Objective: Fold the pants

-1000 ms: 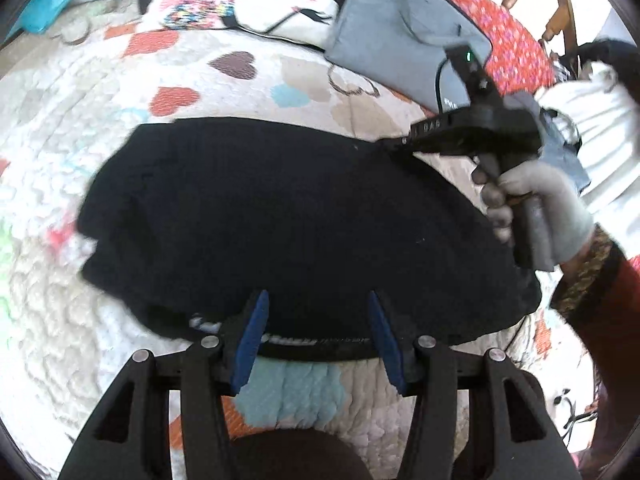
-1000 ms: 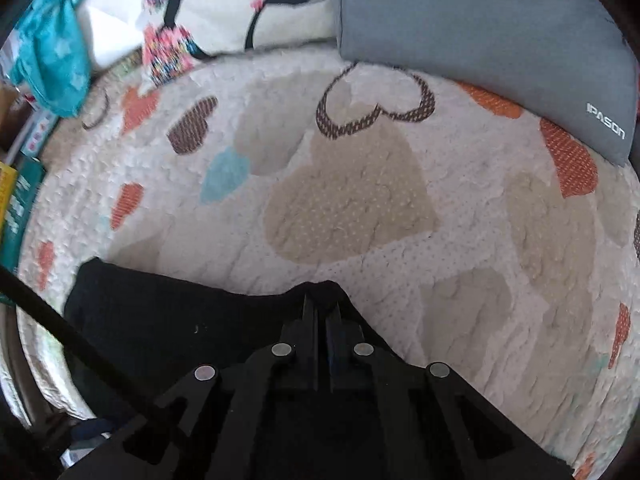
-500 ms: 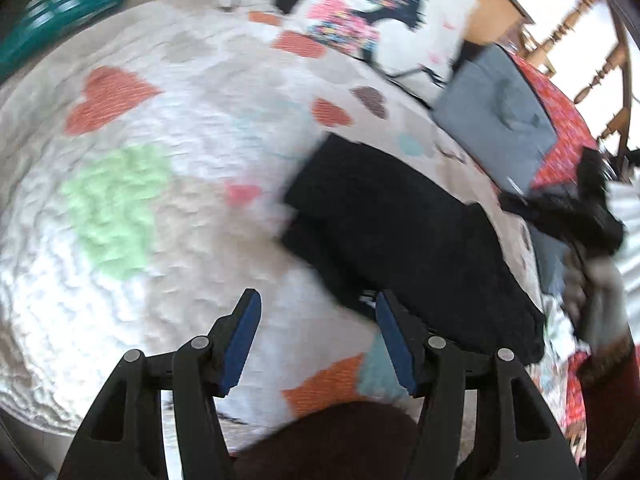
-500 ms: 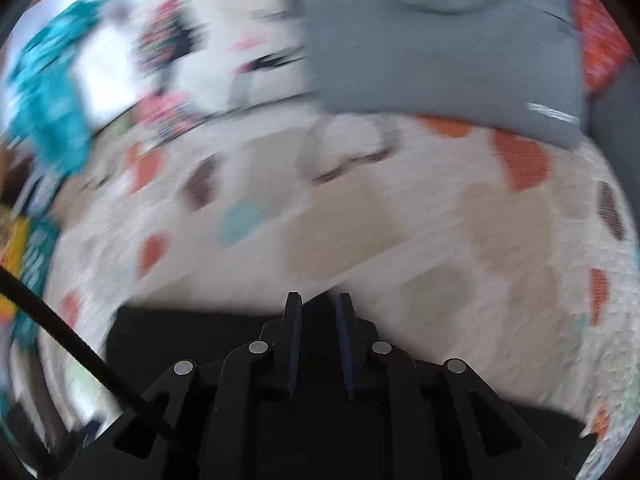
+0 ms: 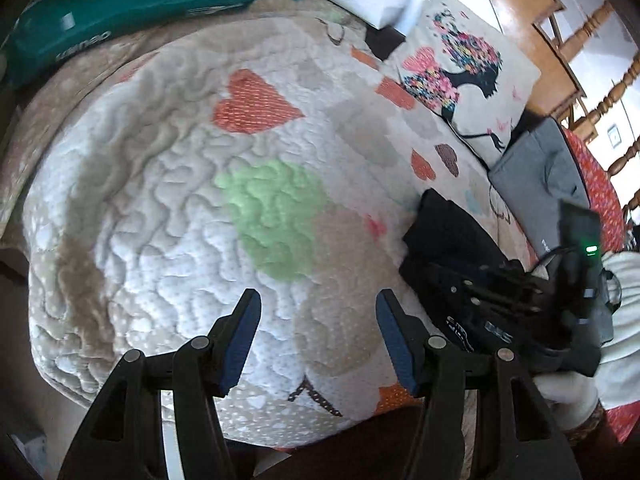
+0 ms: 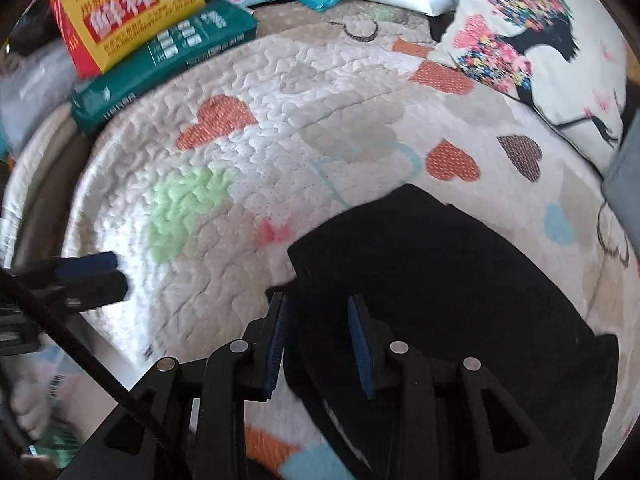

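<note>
Lying folded on the heart-print quilt (image 6: 328,92), the black pants (image 6: 440,264) sit under the right hand-held gripper (image 6: 316,340), jaws parted; the left hand-held gripper (image 5: 318,340) hangs wide beside them.

You worked over a quilted bedspread (image 5: 168,184) printed with hearts, lit by daylight. At its far edge lay a printed cushion (image 6: 532,40), a grey bag (image 5: 548,184) and a teal box (image 6: 160,64) under a yellow box (image 6: 120,8). Beyond the far right corner stood turned wooden chairs (image 5: 592,32).
</note>
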### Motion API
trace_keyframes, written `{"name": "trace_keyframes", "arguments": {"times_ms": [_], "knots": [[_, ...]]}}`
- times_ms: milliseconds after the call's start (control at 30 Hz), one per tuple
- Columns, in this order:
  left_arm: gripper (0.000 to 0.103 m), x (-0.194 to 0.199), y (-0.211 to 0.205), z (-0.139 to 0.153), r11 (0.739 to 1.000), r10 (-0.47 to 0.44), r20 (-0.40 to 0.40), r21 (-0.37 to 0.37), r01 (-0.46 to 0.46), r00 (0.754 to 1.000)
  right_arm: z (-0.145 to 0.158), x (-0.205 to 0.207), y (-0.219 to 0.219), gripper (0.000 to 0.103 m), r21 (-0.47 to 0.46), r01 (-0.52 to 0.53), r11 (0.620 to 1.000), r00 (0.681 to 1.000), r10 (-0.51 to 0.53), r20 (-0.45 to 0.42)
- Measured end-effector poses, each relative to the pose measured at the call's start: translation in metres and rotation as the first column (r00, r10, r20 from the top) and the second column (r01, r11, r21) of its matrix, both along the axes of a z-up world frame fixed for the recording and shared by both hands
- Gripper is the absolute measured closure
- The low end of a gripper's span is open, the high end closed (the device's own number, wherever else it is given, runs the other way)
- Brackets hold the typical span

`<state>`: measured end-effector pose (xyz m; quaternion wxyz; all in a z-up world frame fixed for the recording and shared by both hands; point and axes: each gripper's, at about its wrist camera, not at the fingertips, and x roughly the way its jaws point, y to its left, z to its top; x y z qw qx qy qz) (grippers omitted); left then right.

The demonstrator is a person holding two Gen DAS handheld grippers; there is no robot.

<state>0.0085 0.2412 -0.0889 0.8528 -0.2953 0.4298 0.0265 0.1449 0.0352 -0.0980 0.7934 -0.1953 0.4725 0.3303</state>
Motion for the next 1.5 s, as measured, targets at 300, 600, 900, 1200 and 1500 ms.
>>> {"name": "trace_keyframes", "arguments": {"times_ms": [300, 600, 900, 1200, 1500], "knots": [[0.044, -0.001, 0.013, -0.005, 0.999, 0.018, 0.016, -0.034, -0.018, 1.000, 0.031, 0.007, -0.028, 0.094, 0.258, 0.139, 0.956, 0.971, -0.080, -0.227], [0.044, -0.008, 0.013, 0.003, 0.999, 0.026, 0.027, -0.032, -0.025, 0.999, -0.018, 0.003, -0.023, 0.079, 0.292, 0.209, 0.933, 0.894, -0.062, -0.443], [0.044, -0.010, -0.010, 0.022, 1.000, -0.013, 0.049, 0.000, 0.013, 0.999, 0.029, 0.013, -0.119, 0.060, 0.383, 0.363, 0.849, 0.895, -0.204, -0.396], [0.043, -0.008, -0.060, 0.048, 0.991, -0.117, 0.071, 0.065, 0.113, 0.991, -0.002, -0.011, -0.363, 0.069, 0.256, 0.738, 0.624, 0.672, -0.647, -0.359], [0.042, 0.006, -0.139, 0.064, 0.955, -0.275, 0.045, 0.131, 0.267, 0.960, 0.018, -0.121, -0.542, 0.071, 0.380, 0.906, 0.186, 0.335, -0.864, -0.376]]}}
